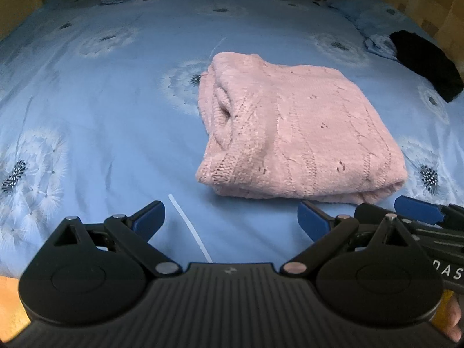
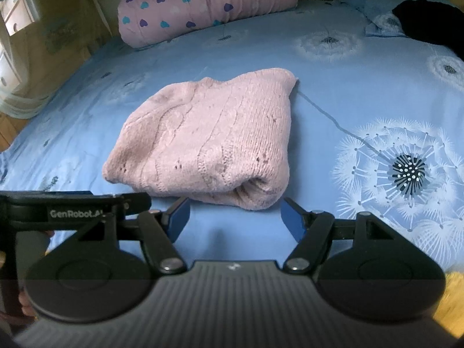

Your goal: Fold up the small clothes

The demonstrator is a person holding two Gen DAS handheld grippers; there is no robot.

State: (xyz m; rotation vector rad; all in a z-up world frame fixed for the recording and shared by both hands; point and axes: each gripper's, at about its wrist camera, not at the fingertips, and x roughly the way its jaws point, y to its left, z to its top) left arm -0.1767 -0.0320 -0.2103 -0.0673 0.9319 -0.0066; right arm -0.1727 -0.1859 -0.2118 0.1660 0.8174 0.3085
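A pink knitted sweater (image 1: 293, 133) lies folded into a thick rectangle on the blue bed sheet (image 1: 101, 116). It also shows in the right wrist view (image 2: 208, 142), with the rolled fold edge facing the camera. My left gripper (image 1: 232, 220) is open and empty, just in front of the sweater's near left corner. My right gripper (image 2: 235, 217) is open and empty, just in front of the sweater's near edge. The right gripper's blue fingertip (image 1: 417, 210) shows at the left view's right edge.
A pink quilt with heart prints (image 2: 208, 3) lies rolled at the head of the bed. A black garment (image 1: 429, 63) lies at the far right on a crumpled blue pillow (image 2: 374, 3). A white strip (image 1: 191, 229) lies on the sheet between the left fingers.
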